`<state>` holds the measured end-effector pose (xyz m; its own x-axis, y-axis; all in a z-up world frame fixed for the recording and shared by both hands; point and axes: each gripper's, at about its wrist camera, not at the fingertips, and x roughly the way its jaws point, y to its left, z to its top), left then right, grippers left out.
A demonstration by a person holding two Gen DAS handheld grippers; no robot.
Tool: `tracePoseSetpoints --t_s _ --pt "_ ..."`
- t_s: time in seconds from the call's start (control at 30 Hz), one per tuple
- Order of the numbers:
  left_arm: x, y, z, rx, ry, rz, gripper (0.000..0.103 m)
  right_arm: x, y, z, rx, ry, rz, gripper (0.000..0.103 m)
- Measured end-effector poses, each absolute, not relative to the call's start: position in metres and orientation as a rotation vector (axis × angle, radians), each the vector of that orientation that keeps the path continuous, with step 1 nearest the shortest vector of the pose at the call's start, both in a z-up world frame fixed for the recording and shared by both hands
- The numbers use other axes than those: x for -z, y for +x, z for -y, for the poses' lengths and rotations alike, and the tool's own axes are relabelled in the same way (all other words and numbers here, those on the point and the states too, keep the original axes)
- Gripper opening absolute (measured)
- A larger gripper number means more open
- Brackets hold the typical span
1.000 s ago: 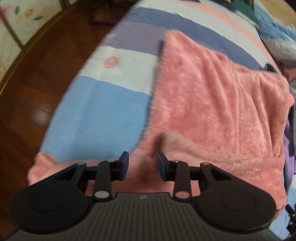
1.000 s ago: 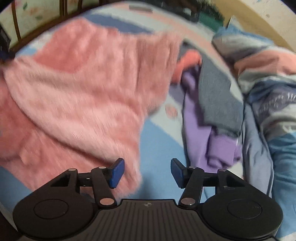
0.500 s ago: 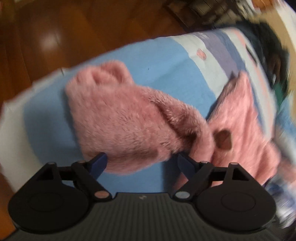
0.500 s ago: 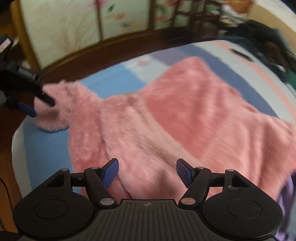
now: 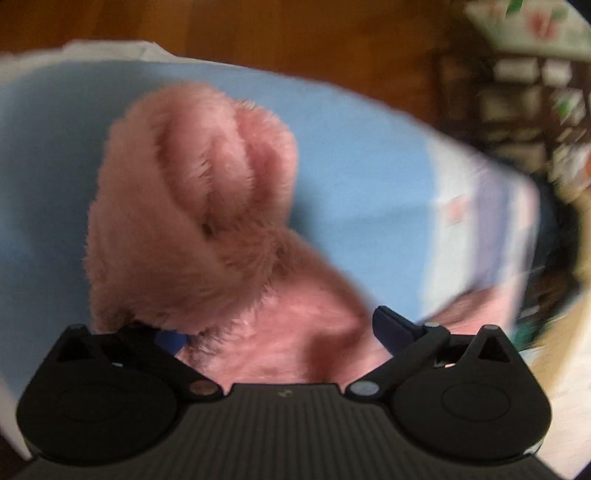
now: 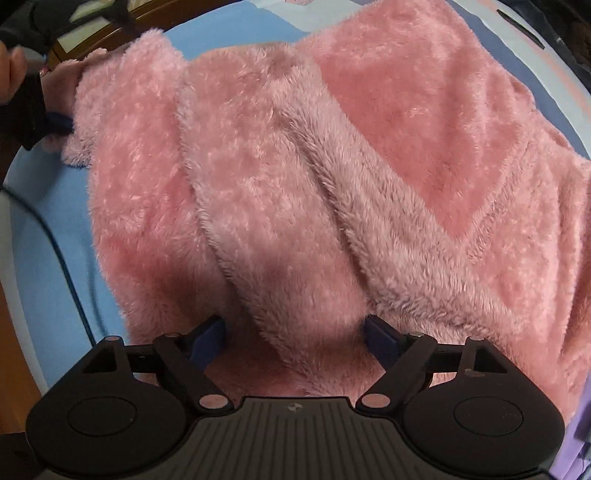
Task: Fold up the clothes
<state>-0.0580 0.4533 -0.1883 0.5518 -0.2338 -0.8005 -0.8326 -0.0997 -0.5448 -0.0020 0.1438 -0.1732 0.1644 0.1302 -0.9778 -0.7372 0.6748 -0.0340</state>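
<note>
A fluffy pink fleece garment (image 6: 332,166) lies spread on the striped bedsheet (image 6: 48,229). Its bunched sleeve end (image 5: 192,206) fills the left wrist view. My left gripper (image 5: 284,336) is open, its jaws wide apart around the base of that sleeve; the left fingertip is partly hidden by fleece. It also shows at the far left of the right wrist view (image 6: 55,122), at the sleeve end. My right gripper (image 6: 295,338) is open, with a thick fold of the pink garment lying between its jaws.
The blue part of the sheet (image 5: 369,177) ends at the bed edge, with brown wooden floor (image 5: 295,33) beyond. A dark shelf unit (image 5: 517,96) stands at the far right. A thin cable (image 6: 62,258) crosses the sheet. Purple cloth (image 6: 580,435) shows at the right edge.
Both grippers have moved in close to the pink garment. The left one has come up to the sleeve end, the right one down onto a fold. Both jaws stay wide open.
</note>
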Motion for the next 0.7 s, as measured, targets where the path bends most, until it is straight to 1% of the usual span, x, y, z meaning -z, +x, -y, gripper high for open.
tracePoseSetpoints --t_s 0.07,0.1,0.13,0.23,0.3,0.33,0.37,0.4,0.43,0.47,0.53,0.6,0.63,0.7 --pt "0.19 -0.071 -0.457 -0.647 -1.718 -0.835 0.101 0.171 -0.004 -0.142 -0.666 -0.572 -1.267 0.083" --pt "0.195 -0.076 -0.459 -0.667 -1.745 -0.83 0.099 0.171 -0.004 -0.14 -0.664 -0.563 -1.268 0.083" --pt "0.198 -0.077 -0.46 -0.682 -1.765 -0.828 0.093 0.17 -0.005 -0.139 -0.663 -0.557 -1.268 0.083" --pt "0.209 -0.081 -0.464 -0.728 -1.822 -0.821 0.091 0.168 -0.008 -0.134 -0.655 -0.535 -1.263 0.082" --pt "0.214 -0.084 -0.466 -0.758 -1.849 -0.822 0.085 0.169 -0.01 -0.13 -0.646 -0.522 -1.266 0.083" --pt "0.211 -0.082 -0.464 -0.768 -1.813 -0.847 0.076 0.17 -0.011 -0.128 -0.641 -0.519 -1.269 0.083" --pt "0.208 -0.081 -0.462 -0.777 -1.776 -0.871 0.062 0.172 -0.013 -0.126 -0.637 -0.516 -1.271 0.083" --pt "0.205 -0.079 -0.46 -0.783 -1.739 -0.89 0.051 0.174 -0.015 -0.124 -0.634 -0.512 -1.273 0.084" --pt "0.2 -0.079 -0.459 -0.771 -1.703 -0.886 0.034 0.174 -0.016 -0.122 -0.632 -0.506 -1.272 0.085" --pt "0.192 -0.077 -0.459 -0.743 -1.666 -0.857 0.027 0.175 -0.018 -0.121 -0.63 -0.5 -1.27 0.085" --pt "0.169 -0.074 -0.462 -0.681 -1.576 -0.764 0.022 0.173 -0.022 -0.118 -0.63 -0.49 -1.261 0.085" --pt "0.137 -0.064 -0.466 -0.633 -1.443 -0.697 0.021 0.168 -0.026 -0.114 -0.628 -0.468 -1.244 0.084" --pt "0.119 -0.057 -0.467 -0.586 -1.379 -0.655 0.018 0.165 -0.028 -0.111 -0.625 -0.451 -1.235 0.082" --pt "0.077 -0.04 -0.461 -0.443 -1.245 -0.584 0.017 0.155 -0.033 -0.101 -0.617 -0.403 -1.214 0.078"
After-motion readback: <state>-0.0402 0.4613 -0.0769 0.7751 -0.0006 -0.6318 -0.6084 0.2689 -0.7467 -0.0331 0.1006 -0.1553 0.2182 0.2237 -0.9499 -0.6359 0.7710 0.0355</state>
